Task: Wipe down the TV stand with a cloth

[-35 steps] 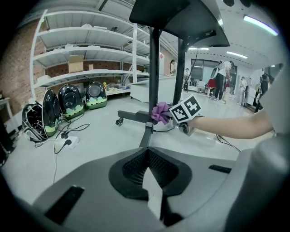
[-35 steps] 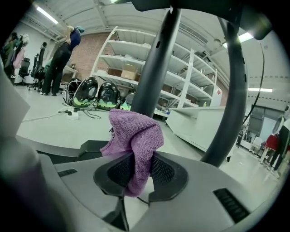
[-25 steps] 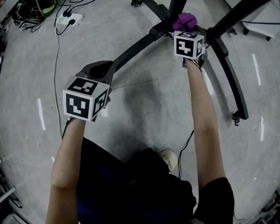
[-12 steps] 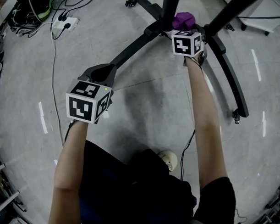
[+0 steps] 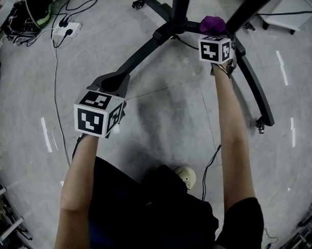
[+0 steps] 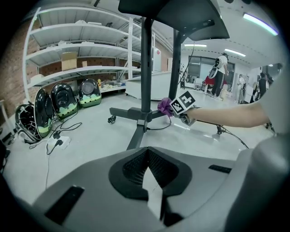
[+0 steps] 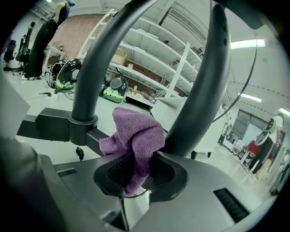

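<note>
Checker: Moved since the last entry?

Holder: One item. My right tool (image 5: 215, 46), carrying the purple cloth (image 5: 212, 24), has shifted off the hub (image 5: 168, 28) of the TV stand (image 5: 138, 56). It went rightward along the base to the foot of the right column (image 5: 252, 13). My left tool (image 5: 109, 85) shows no real change. It sits well out from the hub, over the end of the leg that runs toward me.

Checker: Condition of each?

Holder: Right tool: clamped on a lower fold of the cloth. Most of the cloth is bunched loose above the jaws and sits right of the hub, between the two columns. Left tool: jaws together, nothing in them. Whether it touches the leg, I cannot tell.

Checker: Task status?

Holder: My estimate only: wiping is under way on the base right of the hub. I would not enter the legs or columns as done.

Checker: Hazards on file?

Holder: Three.
(a) Only a thin fold of the cloth is pinched. Dragging it round the column foot could snag the loose bunch and pull it free.
(b) The stand rides on castors (image 5: 259, 124). A hard push near the hub could roll it, and my left tool grips nothing to steady it.
(c) A black cable (image 6: 158, 128) trails from the hub. A low pass of the cloth or tool could hook it.
</note>
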A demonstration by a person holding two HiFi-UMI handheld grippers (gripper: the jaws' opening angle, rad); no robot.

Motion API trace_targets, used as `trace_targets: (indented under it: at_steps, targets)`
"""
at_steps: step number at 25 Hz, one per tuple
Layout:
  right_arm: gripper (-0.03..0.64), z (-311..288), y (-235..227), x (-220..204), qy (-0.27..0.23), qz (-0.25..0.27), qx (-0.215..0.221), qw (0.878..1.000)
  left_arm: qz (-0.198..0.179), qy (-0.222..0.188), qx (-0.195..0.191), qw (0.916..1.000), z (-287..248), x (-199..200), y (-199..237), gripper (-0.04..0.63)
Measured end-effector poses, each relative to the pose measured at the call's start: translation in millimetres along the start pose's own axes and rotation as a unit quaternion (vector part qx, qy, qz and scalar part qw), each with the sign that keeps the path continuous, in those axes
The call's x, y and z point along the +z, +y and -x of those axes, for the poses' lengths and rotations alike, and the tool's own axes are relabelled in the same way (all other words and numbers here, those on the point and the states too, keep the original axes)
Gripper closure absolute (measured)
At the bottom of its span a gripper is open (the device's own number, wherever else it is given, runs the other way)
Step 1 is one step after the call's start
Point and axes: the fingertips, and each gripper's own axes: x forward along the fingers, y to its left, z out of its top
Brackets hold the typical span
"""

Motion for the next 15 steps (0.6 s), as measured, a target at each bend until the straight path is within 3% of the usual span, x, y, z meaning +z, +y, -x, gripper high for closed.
trace_targets:
  at_steps: [4, 15]
  targets:
    - [0.516, 3, -1, -4, 0.001, 0.037, -0.009, 0.999, -0.002, 0.0, -0.004, 1.0, -2, 2, -5, 0.589]
    - [0.515, 30, -22, -14, 0.003, 0.042, -0.016, 0.999, -0.009, -0.008, -0.028, 0.9995, -7, 8, -25, 0.589]
